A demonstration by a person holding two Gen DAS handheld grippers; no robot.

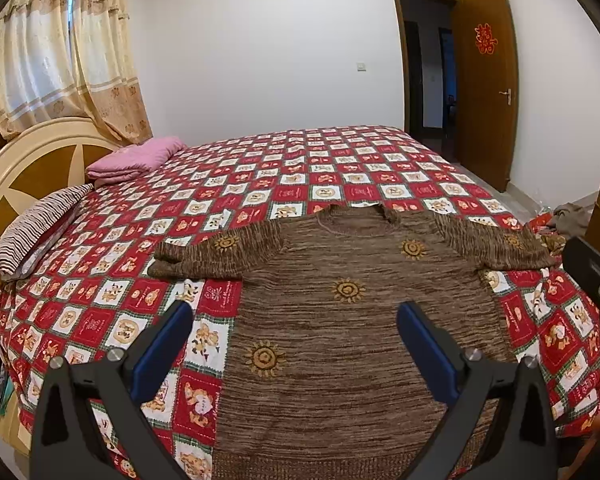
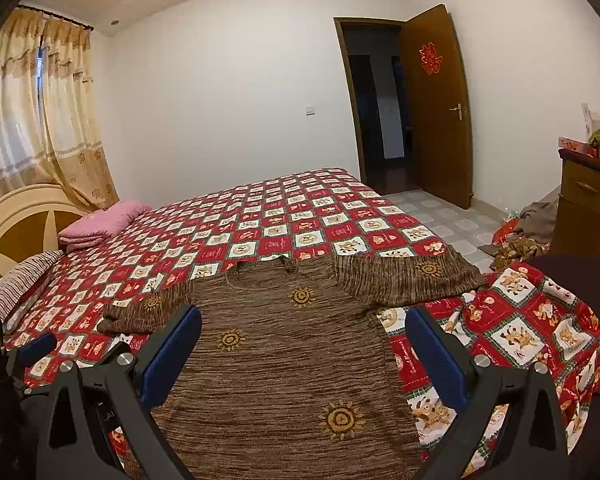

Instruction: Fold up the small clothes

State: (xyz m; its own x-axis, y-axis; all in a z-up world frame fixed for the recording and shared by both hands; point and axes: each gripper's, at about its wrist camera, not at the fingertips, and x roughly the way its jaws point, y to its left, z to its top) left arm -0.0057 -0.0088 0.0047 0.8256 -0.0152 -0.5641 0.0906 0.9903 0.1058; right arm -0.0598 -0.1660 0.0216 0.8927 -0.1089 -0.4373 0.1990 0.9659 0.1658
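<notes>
**Left wrist view: brown sweater flat on bed, both tools wide, nothing held**

Left wrist view shows my left gripper [image 1: 296,344] w/ jaws spread wide above the sweater [image 1: 340,320], empty. The sweater is brown marled knit w/ yellow sun motifs, lying face up on the red-and-white checked bedspread [image 1: 300,168], neck toward the far wall, both sleeves stretched out sideways. Body looks smooth; left sleeve end is bunched a bit. It sits near the bed's near edge.

Right wrist view: my right gripper [image 2: 304,352] is also wide open, nothing between the pads, hovering over the sweater's lower body.

Hard to see: the hem is cut off by the frame bottom and my tool's black arms in both views. The right sleeve cuff reaches the bed edge; can't tell if it hangs over. Bedspread is rumpled at that corner.
</notes>
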